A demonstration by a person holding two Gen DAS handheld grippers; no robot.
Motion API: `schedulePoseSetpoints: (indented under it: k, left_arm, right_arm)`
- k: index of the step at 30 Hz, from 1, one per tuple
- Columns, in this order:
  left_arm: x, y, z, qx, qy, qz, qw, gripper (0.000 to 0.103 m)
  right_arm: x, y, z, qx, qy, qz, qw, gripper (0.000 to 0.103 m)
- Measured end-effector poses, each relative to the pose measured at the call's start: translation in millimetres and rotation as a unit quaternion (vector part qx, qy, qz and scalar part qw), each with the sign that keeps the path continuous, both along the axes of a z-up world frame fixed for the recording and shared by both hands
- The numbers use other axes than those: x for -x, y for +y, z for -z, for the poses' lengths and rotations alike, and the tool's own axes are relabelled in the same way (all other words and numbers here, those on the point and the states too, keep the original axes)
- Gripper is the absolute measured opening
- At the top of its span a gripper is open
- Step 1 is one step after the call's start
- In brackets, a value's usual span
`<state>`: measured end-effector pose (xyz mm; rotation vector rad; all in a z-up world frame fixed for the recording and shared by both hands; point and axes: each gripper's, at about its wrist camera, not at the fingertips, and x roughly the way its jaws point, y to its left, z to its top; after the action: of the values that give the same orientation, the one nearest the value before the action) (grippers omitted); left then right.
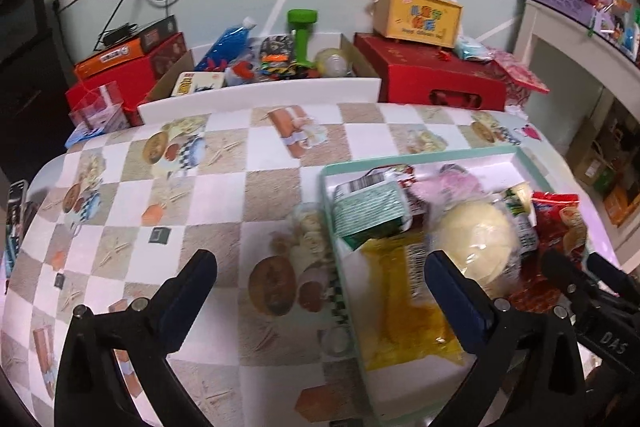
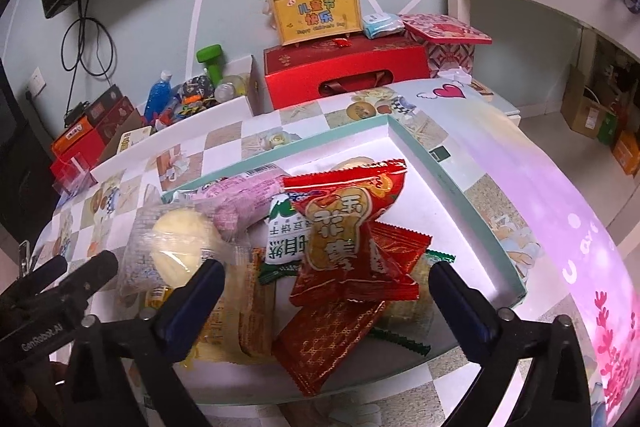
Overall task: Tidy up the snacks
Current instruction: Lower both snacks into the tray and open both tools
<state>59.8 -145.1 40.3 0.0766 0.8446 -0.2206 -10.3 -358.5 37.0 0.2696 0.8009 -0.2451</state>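
Note:
A shallow mint-rimmed white tray (image 1: 325,211) (image 2: 460,187) lies on the checked tablecloth and holds several snack packets. In the left wrist view I see a green packet (image 1: 370,211), a yellow packet (image 1: 404,307), a wrapped pale round bun (image 1: 478,239) and red packets (image 1: 560,227). In the right wrist view a large red packet (image 2: 340,223) lies on top of smaller red ones (image 2: 328,339), beside the bun (image 2: 180,247) and a pink packet (image 2: 248,195). My left gripper (image 1: 320,267) is open and empty over the tray's left rim. My right gripper (image 2: 326,279) is open and empty just above the red packets.
At the back of the table stand a cardboard box of toys and bottles (image 1: 272,55), red gift boxes (image 1: 432,75) (image 2: 344,71) and a yellow carry box (image 1: 416,15). A white shelf unit (image 1: 560,39) stands at the right. Checked tablecloth (image 1: 160,207) lies left of the tray.

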Motion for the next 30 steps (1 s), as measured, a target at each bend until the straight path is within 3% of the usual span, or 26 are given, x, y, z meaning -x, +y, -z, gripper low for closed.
schedulePoseSetpoints:
  k: [14, 21, 30]
  left_arm:
    - [5.7, 13.6, -0.9, -0.004, 0.005, -0.021, 0.9998, 0.103]
    - [11.8, 16.7, -7.9, 0.007, -0.011, -0.026, 0.9996, 0.103]
    - [18.5, 30.6, -10.7, -0.017, -0.023, -0.055, 0.9981, 0.103]
  right_arm:
    - [-0.5, 11.8, -1.1, 0.012, 0.003, -0.011, 1.0, 0.103]
    - [-1.3, 16.6, -2.8, 0.011, 0.005, -0.015, 1.0, 0.103]
    - [-1.0, 30.8, -7.7, 0.018, -0.001, -0.024, 1.0, 0.103]
